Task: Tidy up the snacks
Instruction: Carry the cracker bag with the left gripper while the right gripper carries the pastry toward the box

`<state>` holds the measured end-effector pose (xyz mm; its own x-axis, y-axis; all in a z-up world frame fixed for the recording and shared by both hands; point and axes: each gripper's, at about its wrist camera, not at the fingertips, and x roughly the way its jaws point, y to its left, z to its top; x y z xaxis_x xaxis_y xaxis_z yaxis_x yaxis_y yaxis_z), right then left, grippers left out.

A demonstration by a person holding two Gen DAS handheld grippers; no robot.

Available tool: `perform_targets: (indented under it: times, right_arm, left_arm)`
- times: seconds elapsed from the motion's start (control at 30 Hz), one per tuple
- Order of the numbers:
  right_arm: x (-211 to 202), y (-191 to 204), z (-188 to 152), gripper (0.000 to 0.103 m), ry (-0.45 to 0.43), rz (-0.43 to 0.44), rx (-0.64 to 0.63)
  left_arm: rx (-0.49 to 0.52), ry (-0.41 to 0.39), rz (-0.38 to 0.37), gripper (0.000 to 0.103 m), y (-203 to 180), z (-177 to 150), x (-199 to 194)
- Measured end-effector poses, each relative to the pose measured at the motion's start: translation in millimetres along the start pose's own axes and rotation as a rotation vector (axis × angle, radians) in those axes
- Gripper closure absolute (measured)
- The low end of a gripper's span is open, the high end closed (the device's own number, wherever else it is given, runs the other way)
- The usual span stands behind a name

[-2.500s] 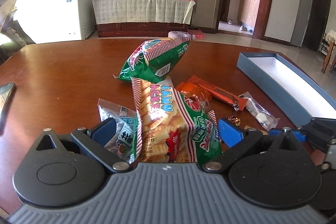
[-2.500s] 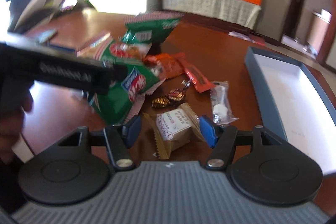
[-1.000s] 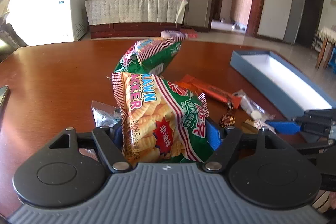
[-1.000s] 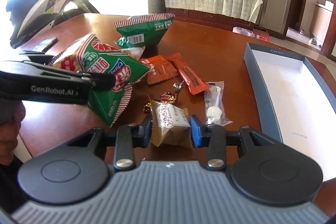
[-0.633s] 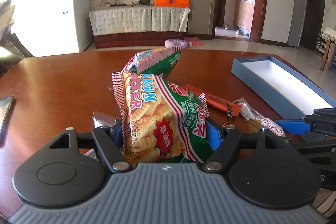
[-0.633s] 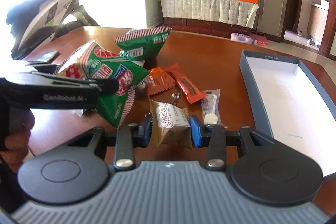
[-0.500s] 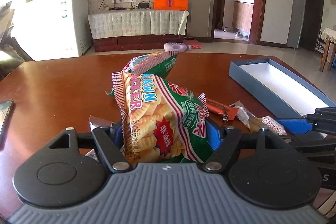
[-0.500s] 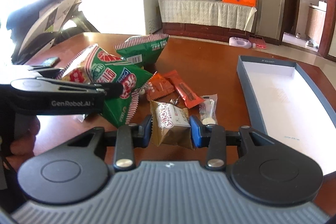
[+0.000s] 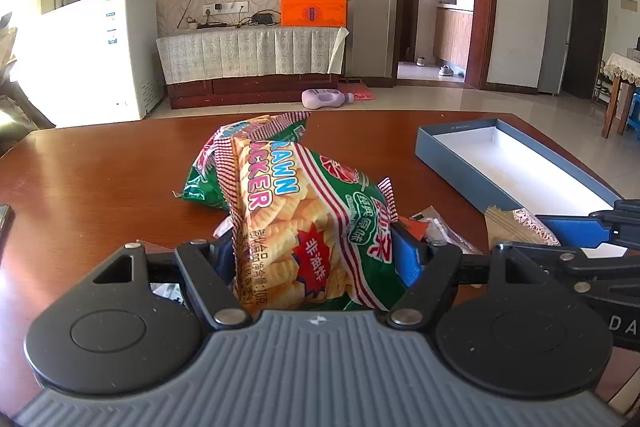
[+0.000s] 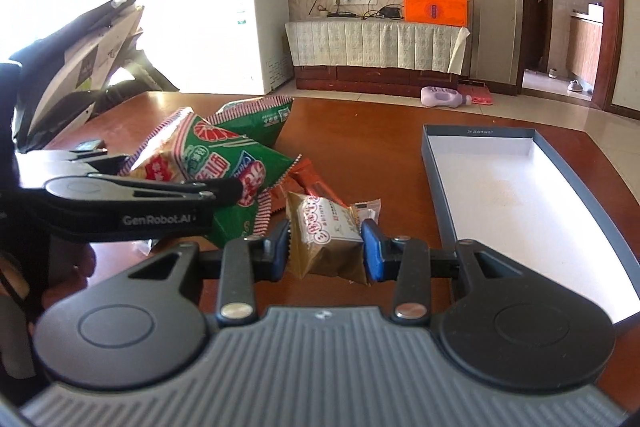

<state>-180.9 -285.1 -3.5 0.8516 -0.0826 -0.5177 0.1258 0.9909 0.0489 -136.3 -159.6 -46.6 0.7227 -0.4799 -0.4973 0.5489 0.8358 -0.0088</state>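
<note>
My left gripper [image 9: 320, 259] is shut on a green and red prawn cracker bag [image 9: 308, 223] and holds it above the brown table; the bag also shows in the right wrist view [image 10: 216, 163]. My right gripper [image 10: 325, 247] is shut on a small brown snack packet [image 10: 324, 239], lifted off the table; it also shows in the left wrist view [image 9: 516, 227]. A second green snack bag [image 9: 256, 139] lies on the table behind. An open blue box [image 10: 520, 195] with a white inside lies at the right.
Orange wrappers [image 10: 316, 183] and a clear packet [image 10: 368, 207] lie on the table [image 9: 100, 187] between the bags and the box. A phone [image 9: 5, 223] lies at the left edge. A white freezer, a TV stand and a doorway stand beyond the table.
Both grippers have risen with their snacks. The cracker bag and the brown packet are higher above the table, and the room behind shows more than before.
</note>
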Motion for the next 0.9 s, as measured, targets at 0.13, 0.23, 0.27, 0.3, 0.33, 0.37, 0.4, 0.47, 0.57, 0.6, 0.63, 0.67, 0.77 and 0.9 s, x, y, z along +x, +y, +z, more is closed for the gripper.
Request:
perform_targets:
  times: [0.13, 0.23, 0.27, 0.3, 0.33, 0.37, 0.4, 0.47, 0.57, 0.6, 0.63, 0.67, 0.77, 0.9]
  right_arm:
    - [-3, -2, -2, 0.062, -0.003, -0.004, -0.001]
    - [-7, -7, -2, 0.062, -0.014, -0.01, 0.008]
    - [-8, -8, -2, 0.062, -0.016, -0.014, 0.011]
    - [-8, -8, -2, 0.062, -0.015, -0.016, 0.012]
    - [-9, -9, -3, 0.062, -0.014, -0.017, 0.013]
    - [-9, -10, -3, 0.062, -0.012, -0.019, 0.013]
    - [-9, -11, -4, 0.062, -0.012, -0.021, 0.012]
    - [-10, -13, -4, 0.062, -0.012, -0.026, 0.012]
    - [-11, -16, -4, 0.062, -0.012, -0.03, 0.016]
    - [-12, -17, -5, 0.062, -0.011, -0.032, 0.016]
    - [-12, -18, -5, 0.062, -0.011, -0.032, 0.015]
    - [-13, -19, -5, 0.062, -0.011, -0.033, 0.016]
    - [-15, -20, -5, 0.062, -0.017, -0.039, 0.021]
    - [-18, -24, -6, 0.062, -0.023, -0.048, 0.027]
  left_arm:
    - [0.003, -0.003, 0.0, 0.026, -4, 2, 1]
    - [0.003, -0.005, -0.005, 0.026, -8, 3, 3]
    - [0.005, -0.004, -0.008, 0.026, -10, 3, 3]
    - [0.01, -0.005, -0.01, 0.026, -13, 3, 3]
    - [0.017, -0.006, -0.012, 0.025, -15, 3, 4]
    - [0.023, -0.008, -0.015, 0.025, -18, 3, 4]
    - [0.026, -0.009, -0.016, 0.025, -21, 4, 4]
    - [0.026, -0.011, -0.022, 0.025, -25, 5, 6]
    - [0.026, -0.009, -0.027, 0.025, -30, 6, 7]
    - [0.029, -0.01, -0.026, 0.025, -32, 6, 8]
    - [0.033, -0.012, -0.027, 0.025, -34, 6, 8]
    - [0.035, -0.013, -0.028, 0.025, -35, 6, 8]
    - [0.034, -0.015, -0.03, 0.025, -41, 8, 10]
    - [0.036, -0.016, -0.042, 0.025, -47, 9, 13]
